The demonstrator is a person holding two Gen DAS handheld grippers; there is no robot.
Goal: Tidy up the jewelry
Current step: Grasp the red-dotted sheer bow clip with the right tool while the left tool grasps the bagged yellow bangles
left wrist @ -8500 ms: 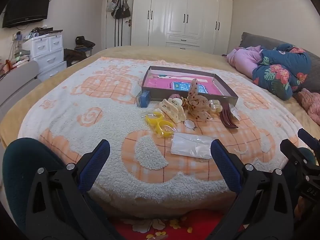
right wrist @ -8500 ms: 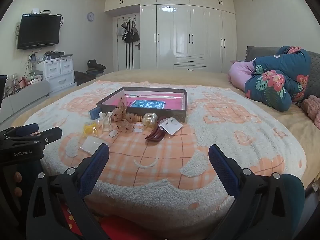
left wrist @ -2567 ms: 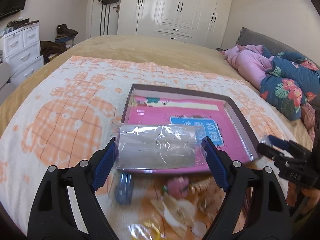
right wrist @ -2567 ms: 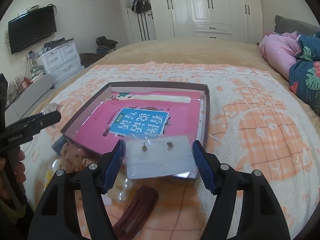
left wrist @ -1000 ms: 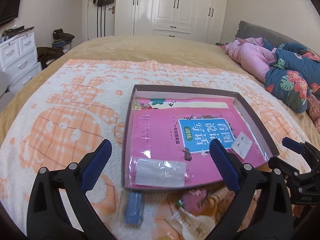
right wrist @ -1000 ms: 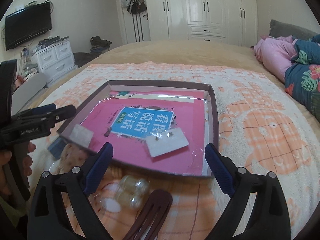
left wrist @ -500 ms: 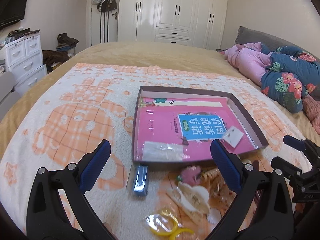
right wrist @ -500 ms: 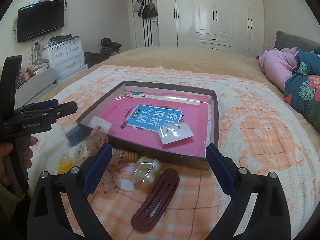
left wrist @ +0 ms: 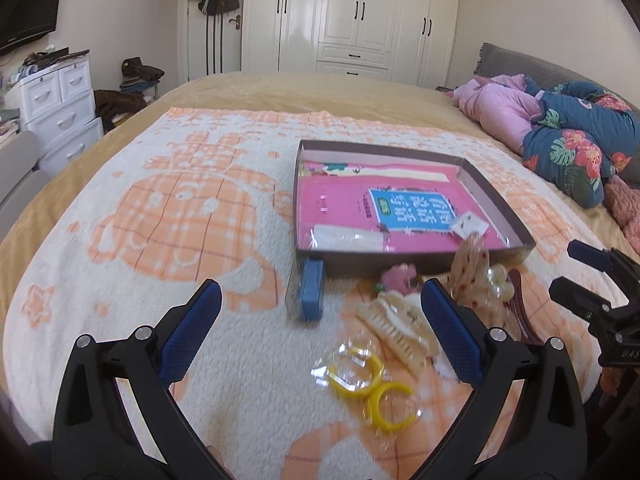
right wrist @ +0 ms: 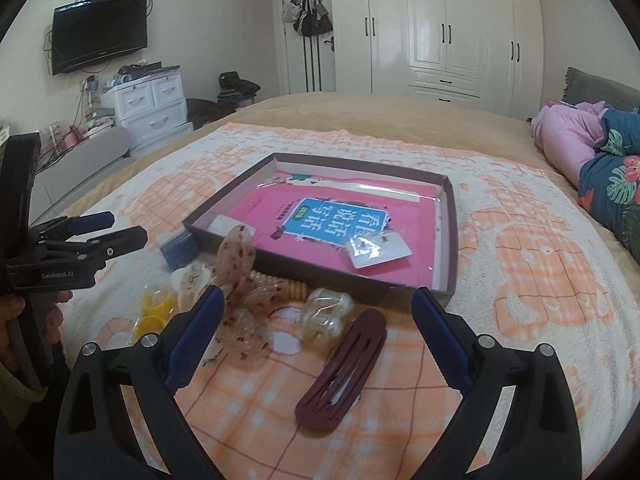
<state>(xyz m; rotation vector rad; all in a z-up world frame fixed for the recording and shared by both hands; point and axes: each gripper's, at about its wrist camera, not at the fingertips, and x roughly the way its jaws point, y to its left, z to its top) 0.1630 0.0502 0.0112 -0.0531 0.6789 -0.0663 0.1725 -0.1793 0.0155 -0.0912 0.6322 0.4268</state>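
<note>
A shallow dark box (left wrist: 496, 204) (right wrist: 452, 216) with a pink book inside lies on the bed. In it rest a clear plastic bag (left wrist: 348, 237) and an earring card (left wrist: 469, 225) (right wrist: 378, 251). In front of the box sit a blue case (left wrist: 311, 289), a cream hair claw (left wrist: 400, 330), yellow hoops in a bag (left wrist: 366, 380), a speckled claw clip (right wrist: 240, 276), a clear claw clip (right wrist: 326, 316) and a maroon hair clip (right wrist: 344, 368). My left gripper (left wrist: 320, 332) hangs open above the hoops. My right gripper (right wrist: 316, 330) is open over the maroon clip.
An orange-and-white fleece blanket (left wrist: 160, 208) covers the bed. Pink and floral bedding (left wrist: 560, 132) is piled at the right. White drawers (left wrist: 60, 100) and a wall TV (right wrist: 98, 32) stand left, wardrobes (right wrist: 440, 28) behind.
Both grippers let go of the plastic bag and the earring card in the box, then drew back towards the bed's near edge. They now hang open over the loose clips.
</note>
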